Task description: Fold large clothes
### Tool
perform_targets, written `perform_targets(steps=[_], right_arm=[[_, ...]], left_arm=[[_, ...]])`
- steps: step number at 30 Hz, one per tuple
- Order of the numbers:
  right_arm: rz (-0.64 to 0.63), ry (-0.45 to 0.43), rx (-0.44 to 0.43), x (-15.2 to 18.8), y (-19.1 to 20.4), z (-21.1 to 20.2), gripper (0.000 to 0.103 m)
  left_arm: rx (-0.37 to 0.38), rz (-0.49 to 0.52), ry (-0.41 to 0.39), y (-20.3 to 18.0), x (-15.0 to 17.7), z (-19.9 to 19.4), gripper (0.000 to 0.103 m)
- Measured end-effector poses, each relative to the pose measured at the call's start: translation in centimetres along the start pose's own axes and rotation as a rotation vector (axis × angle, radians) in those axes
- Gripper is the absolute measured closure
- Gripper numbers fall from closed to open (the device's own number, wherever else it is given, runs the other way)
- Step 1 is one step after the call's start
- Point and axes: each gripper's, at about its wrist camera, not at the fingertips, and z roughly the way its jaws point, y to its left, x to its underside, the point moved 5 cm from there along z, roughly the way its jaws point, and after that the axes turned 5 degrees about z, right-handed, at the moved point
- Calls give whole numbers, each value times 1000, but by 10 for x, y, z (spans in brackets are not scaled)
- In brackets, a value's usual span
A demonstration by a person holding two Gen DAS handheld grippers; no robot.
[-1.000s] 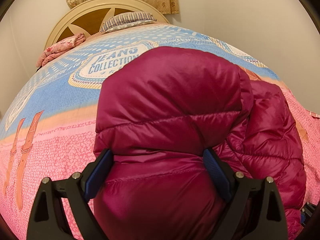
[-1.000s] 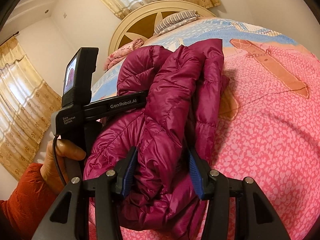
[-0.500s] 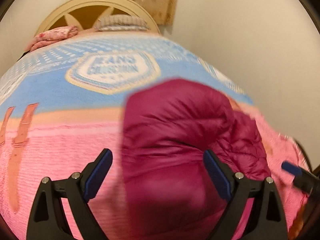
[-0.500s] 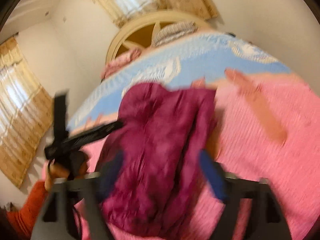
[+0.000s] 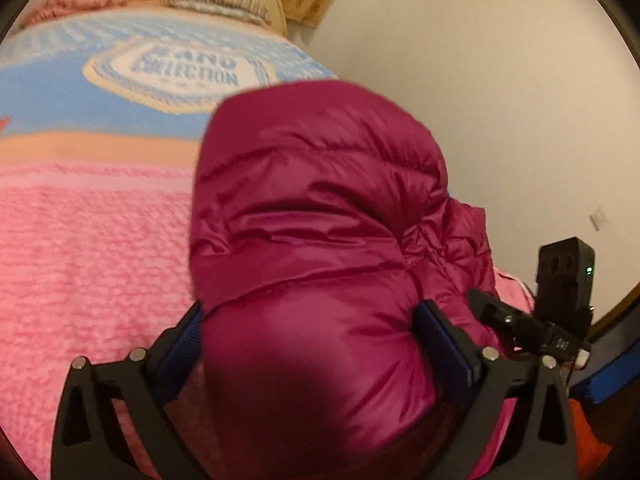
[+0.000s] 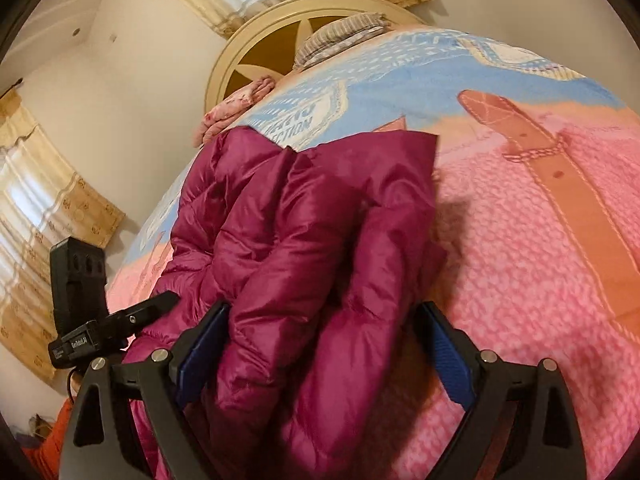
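Observation:
A magenta puffer jacket [image 5: 320, 208] lies bunched and folded on the pink and blue bedspread [image 5: 92, 240]; it also shows in the right wrist view [image 6: 304, 240]. My left gripper [image 5: 316, 344] is open, its blue pads wide apart on either side of the jacket's near bulge. My right gripper [image 6: 324, 356] is open too, jaws wide, with a fold of the jacket between them nearer the left pad. The right gripper's body shows at the right of the left wrist view [image 5: 560, 312], and the left gripper's body shows in the right wrist view [image 6: 80, 312].
The bed has a cream round headboard [image 6: 256, 48], a striped pillow [image 6: 344, 28] and a pink folded blanket [image 6: 236, 108] at its head. A white wall [image 5: 500, 100] runs along the bed's right side. Curtains [image 6: 44, 208] hang at the left.
The right gripper has opened wide and let go of the jacket fold. Both grippers have swung right and the left one has come back close over the jacket.

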Motion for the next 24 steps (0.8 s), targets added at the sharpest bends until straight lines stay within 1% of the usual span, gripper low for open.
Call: perform_targets(steps=[2,3,6,8,9,10,11,14,16,20,24], right_arm=[[-29,10,6,0,3,8,10],[-45,20,9,-1,6,13,10],[-97,52,26,0,16,25,11],[-132,68,40,0,20,31,20],[-147,76,43,1,23,32,27],[-158,82,45,2,24,34,31],[-165,85,49,3,25,34,33],[-168,78,56,8,25,32,40],[-172,74,63,11,28,31,45],[-169,72,79,15,33,30,49],[-145,78,88,19,40,26,60]], left_arm=[[30,-24,7,6,1,2,1],[29,-16,2,5,0,2,1],[-21,24,3,0,0,6,1],[-62,37,13,-3,2,12,4],[-97,49,23,-5,0,14,6],[-121,56,29,-7,0,15,6],[-150,66,34,-8,-1,16,8],[-199,77,38,-8,2,14,11],[-214,77,36,-9,4,10,13],[-239,85,26,-15,9,5,20],[-243,75,17,-22,15,-6,31]])
